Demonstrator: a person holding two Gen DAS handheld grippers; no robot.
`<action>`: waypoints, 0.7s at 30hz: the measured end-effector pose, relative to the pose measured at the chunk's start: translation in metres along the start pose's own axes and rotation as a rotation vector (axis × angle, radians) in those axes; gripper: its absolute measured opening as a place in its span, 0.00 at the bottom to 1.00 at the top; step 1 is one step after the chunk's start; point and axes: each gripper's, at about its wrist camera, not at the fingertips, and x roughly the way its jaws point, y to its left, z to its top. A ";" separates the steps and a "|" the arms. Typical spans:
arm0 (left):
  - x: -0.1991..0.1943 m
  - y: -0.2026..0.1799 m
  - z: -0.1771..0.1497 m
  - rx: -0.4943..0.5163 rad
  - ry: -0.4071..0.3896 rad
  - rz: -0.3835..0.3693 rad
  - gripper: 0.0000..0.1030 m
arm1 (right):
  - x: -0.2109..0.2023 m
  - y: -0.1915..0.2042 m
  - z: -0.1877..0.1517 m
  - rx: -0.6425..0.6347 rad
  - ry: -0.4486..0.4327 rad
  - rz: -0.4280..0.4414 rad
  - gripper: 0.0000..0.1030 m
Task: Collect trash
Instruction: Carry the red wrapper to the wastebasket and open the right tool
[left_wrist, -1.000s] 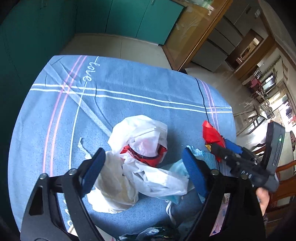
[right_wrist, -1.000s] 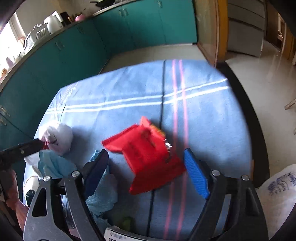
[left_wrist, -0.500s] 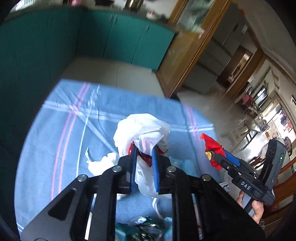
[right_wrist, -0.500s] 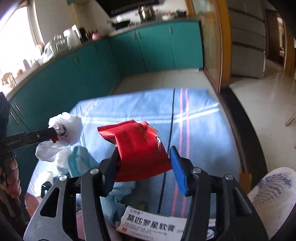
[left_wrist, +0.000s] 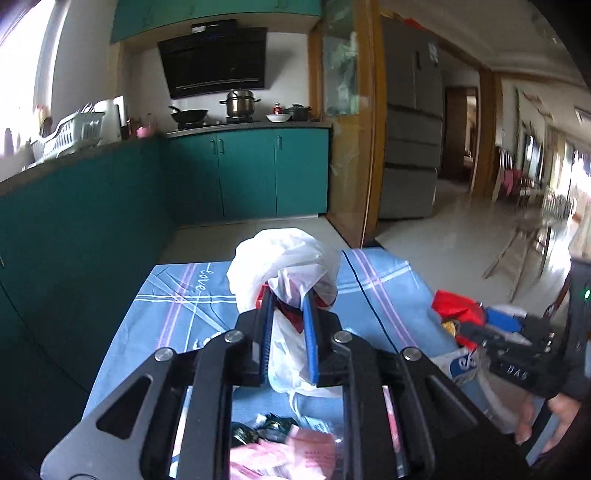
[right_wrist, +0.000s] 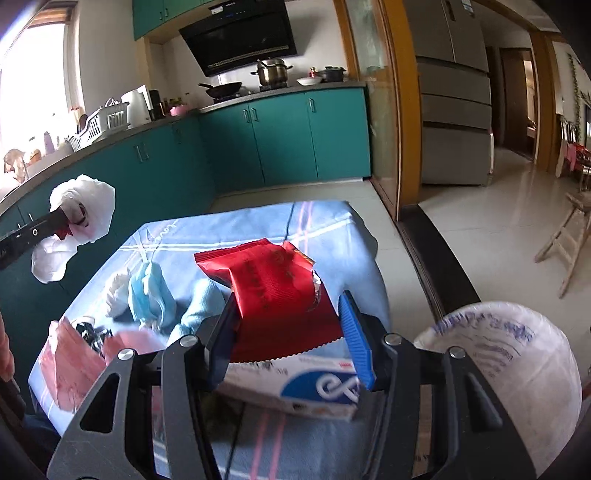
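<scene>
Both pieces of trash lifted clear of the desk (right_wrist: 325, 221).
Left hand-held gripper (left_wrist: 289, 338) clamped on white plastic bag (left_wrist: 284, 258), above desk centre; right hand-held gripper (right_wrist: 291, 334) clamped on red wrapper (right_wrist: 273, 284), above near edge, over white-and-blue box (right_wrist: 314, 387).

Teal cabinets (left_wrist: 258, 173) run along two walls under a grey counter (right_wrist: 280, 90), with a black hood (left_wrist: 216, 59) above a steel pot (left_wrist: 240, 103) and a wok (right_wrist: 221, 88). A window (right_wrist: 33, 96) glares bright at left. A grey fridge (right_wrist: 456, 122) stands past a wooden frame (left_wrist: 371, 129) on the pale tiled floor (right_wrist: 491, 236)
</scene>
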 end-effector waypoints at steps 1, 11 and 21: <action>0.000 -0.004 0.000 -0.004 0.013 -0.016 0.16 | -0.003 0.000 -0.002 -0.002 -0.002 -0.004 0.52; 0.005 -0.007 -0.006 -0.009 0.014 0.010 0.16 | -0.018 0.010 -0.008 -0.043 -0.021 -0.031 0.52; -0.002 -0.012 -0.013 0.010 -0.033 0.049 0.16 | -0.034 0.016 -0.006 -0.040 -0.038 -0.034 0.52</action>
